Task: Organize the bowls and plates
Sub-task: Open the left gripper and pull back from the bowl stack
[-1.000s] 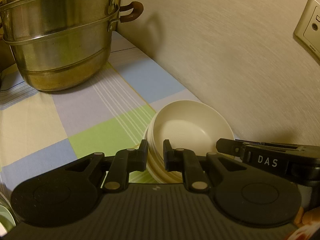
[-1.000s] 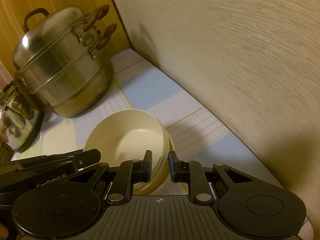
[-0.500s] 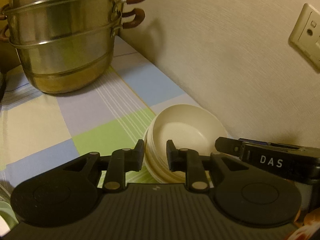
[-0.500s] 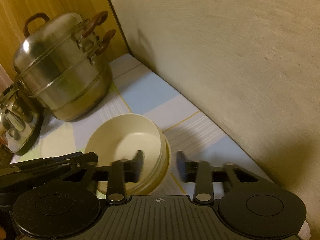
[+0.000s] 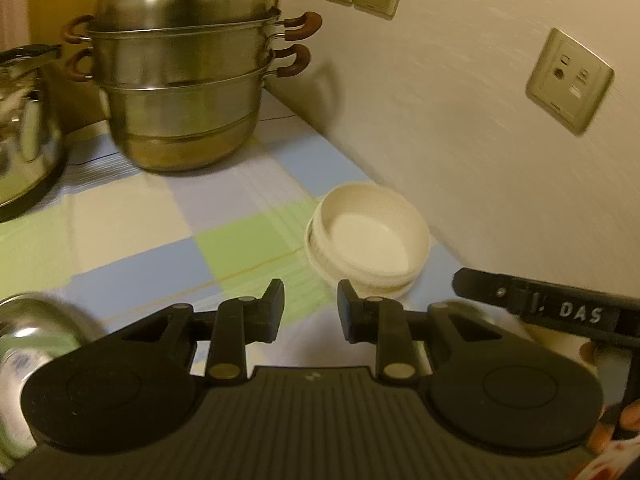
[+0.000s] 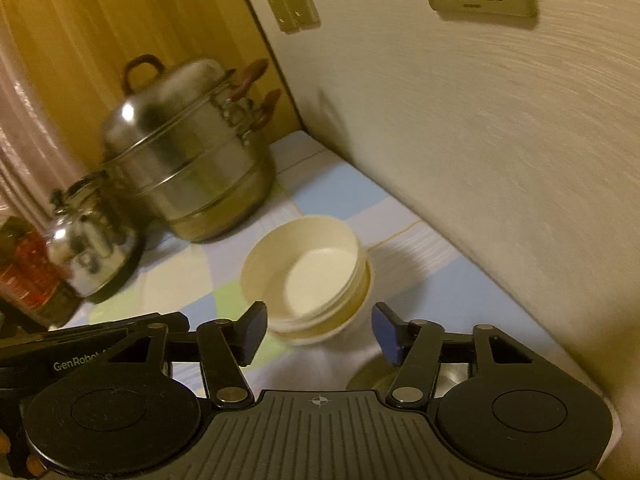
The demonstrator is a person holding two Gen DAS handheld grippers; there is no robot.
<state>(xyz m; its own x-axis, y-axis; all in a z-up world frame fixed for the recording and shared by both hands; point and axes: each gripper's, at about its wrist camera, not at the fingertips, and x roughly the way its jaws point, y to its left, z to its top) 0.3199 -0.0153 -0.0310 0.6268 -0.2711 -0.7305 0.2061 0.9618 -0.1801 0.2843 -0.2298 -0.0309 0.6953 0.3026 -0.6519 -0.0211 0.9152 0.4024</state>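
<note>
The stacked bowls (image 5: pixel 370 240) look like matt cream plastic or ceramic, smooth inside. The tiered steamer pot (image 5: pixel 180 80) is shiny steel with glossy brown handles, and the kettle (image 6: pixel 90 250) is mirror-bright metal. A woven checked cloth (image 5: pixel 140 220) covers the bench. The wall (image 6: pixel 500 160) has a rough, streaked texture. Each tool (image 5: pixel 310 308) (image 6: pixel 316 332) is matt black plastic, with a ribbed body.

Both tools are matte black plastic. The left gripper (image 5: pixel 310 308) has a ribbed grey-black deck with a small mark at its front edge, two round flat discs either side, and linkage arms pinned with brass-coloured rivets. Its fingers (image 5: pixel 274 310) are blunt black blocks. The right gripper (image 6: pixel 318 334) is built the same, with a crosshair mark on the deck and bluish pads (image 6: pixel 386 338). White lettering reads "DAS" and "GenRobot". Bits of skin show at the edges.
</note>
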